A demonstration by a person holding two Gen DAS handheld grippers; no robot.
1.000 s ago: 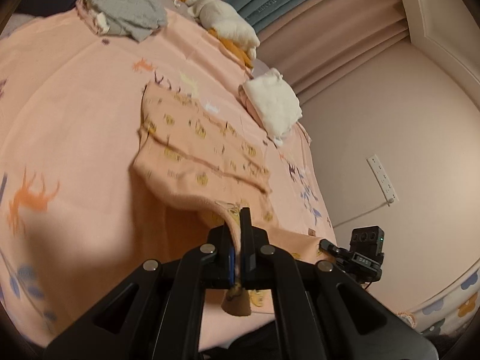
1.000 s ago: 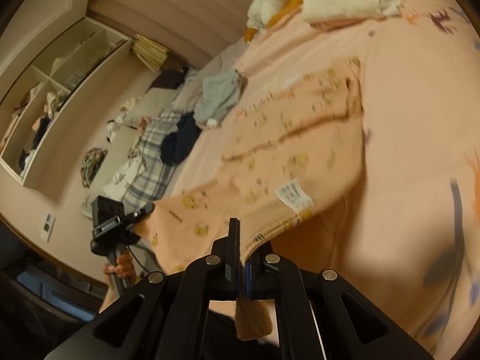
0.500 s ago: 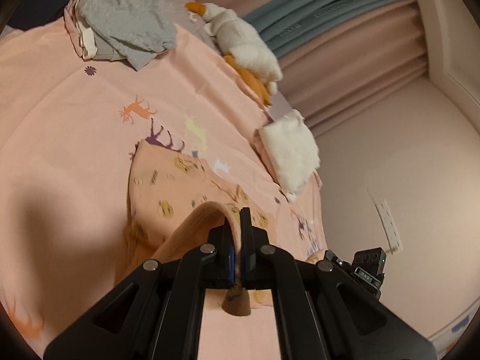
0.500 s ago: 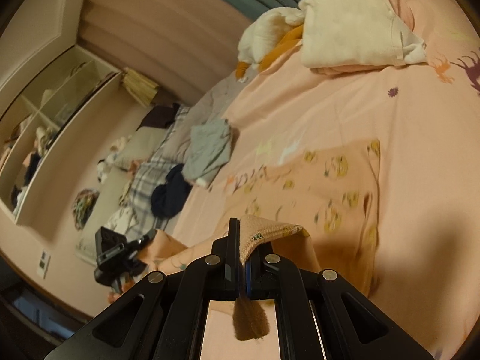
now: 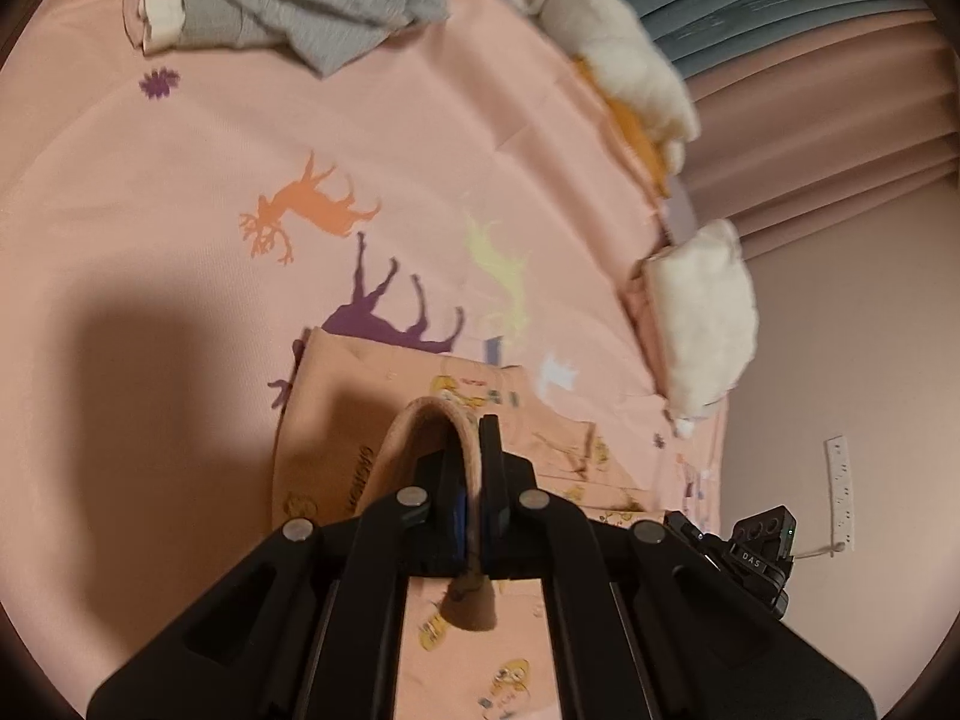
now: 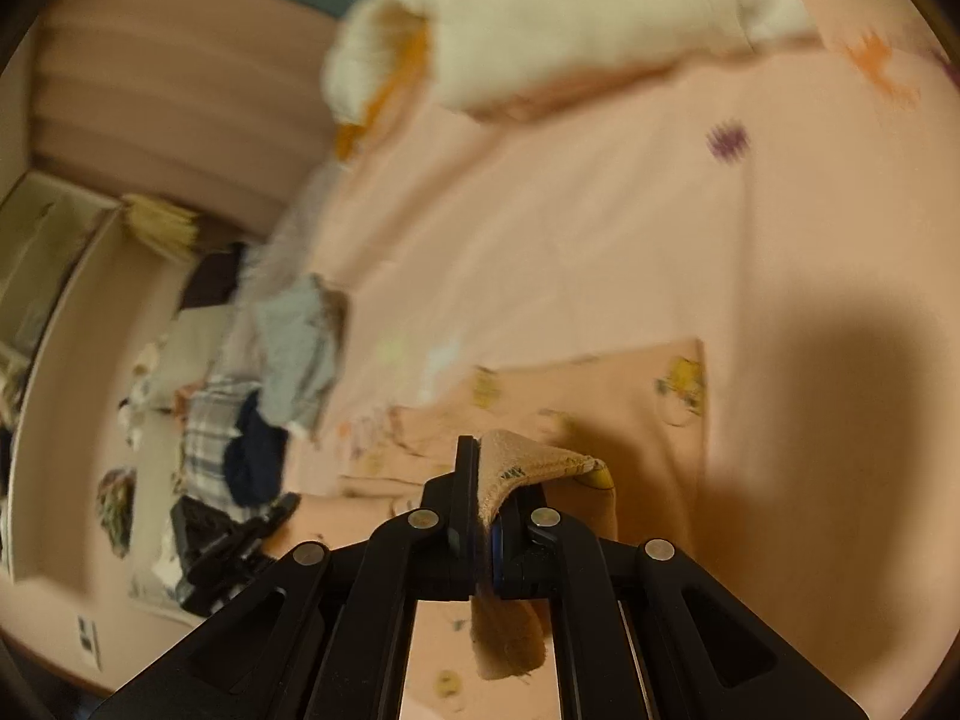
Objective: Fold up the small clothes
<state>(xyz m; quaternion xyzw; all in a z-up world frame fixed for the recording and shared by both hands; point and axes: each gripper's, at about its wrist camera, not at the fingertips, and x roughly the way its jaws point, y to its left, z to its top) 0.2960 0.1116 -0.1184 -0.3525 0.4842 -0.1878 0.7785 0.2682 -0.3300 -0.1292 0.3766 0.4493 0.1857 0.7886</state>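
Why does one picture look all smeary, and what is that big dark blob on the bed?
Right wrist view: motion blur smears the white pile and room. Left wrist view: sharper. The blob is a shadow on the bedsheet, seen in both views.

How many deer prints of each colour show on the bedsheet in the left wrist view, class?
Orange deer print: 1
Purple deer print: 1
Pale yellow deer print: 1
White deer print: 1, small and blurred
Total: 4
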